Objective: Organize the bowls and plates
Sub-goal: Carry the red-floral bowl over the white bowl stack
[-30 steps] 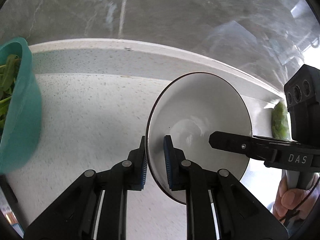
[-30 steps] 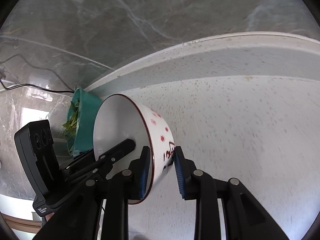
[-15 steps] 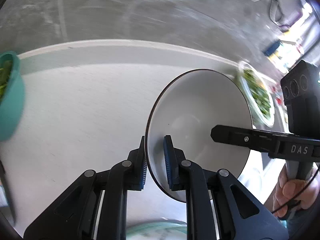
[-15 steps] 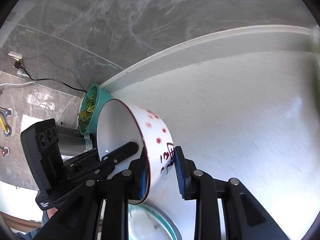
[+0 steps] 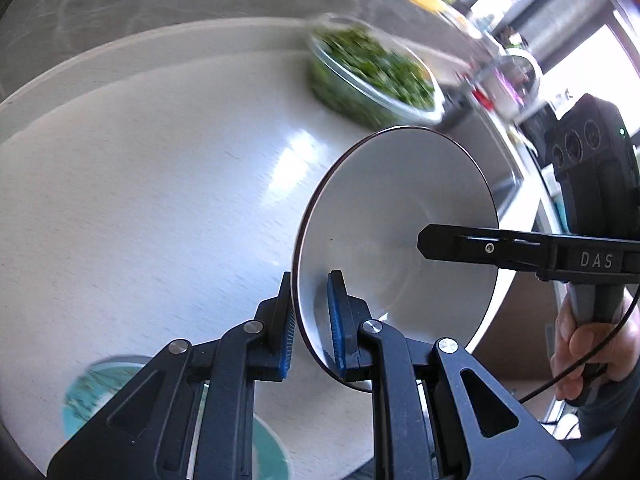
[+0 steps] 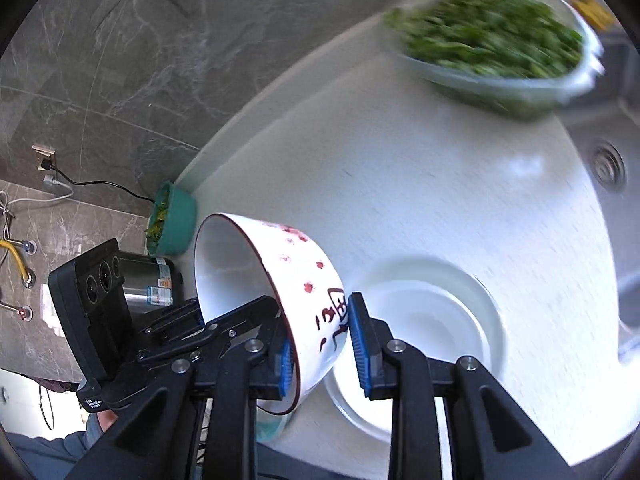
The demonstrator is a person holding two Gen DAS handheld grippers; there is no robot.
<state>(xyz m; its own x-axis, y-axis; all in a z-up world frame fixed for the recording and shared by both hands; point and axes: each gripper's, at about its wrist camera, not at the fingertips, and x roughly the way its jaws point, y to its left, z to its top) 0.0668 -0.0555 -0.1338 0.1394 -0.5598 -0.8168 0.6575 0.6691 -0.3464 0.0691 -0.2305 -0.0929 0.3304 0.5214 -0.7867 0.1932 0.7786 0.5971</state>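
- The white bowl [image 6: 280, 292], red-dotted outside, is carried tipped on its side above the pale surface [image 6: 420, 184], mouth facing nine o'clock.
- The right tool [image 6: 320, 344] clamps its rim at six o'clock; the left tool [image 5: 310, 320] pinches the opposite rim.
- A white plate [image 6: 460, 320] lies on the surface at four o'clock of the bowl, likely the landing spot, nearer the right tool.

I see open counter [image 5: 140, 200] ahead, glass bowl of greens [image 6: 496, 40] blocking far right, white plate [image 6: 424, 320] directly below, teal bowl [image 6: 176, 224] against the wall at left, sink [image 6: 608, 164] bounding right edge.
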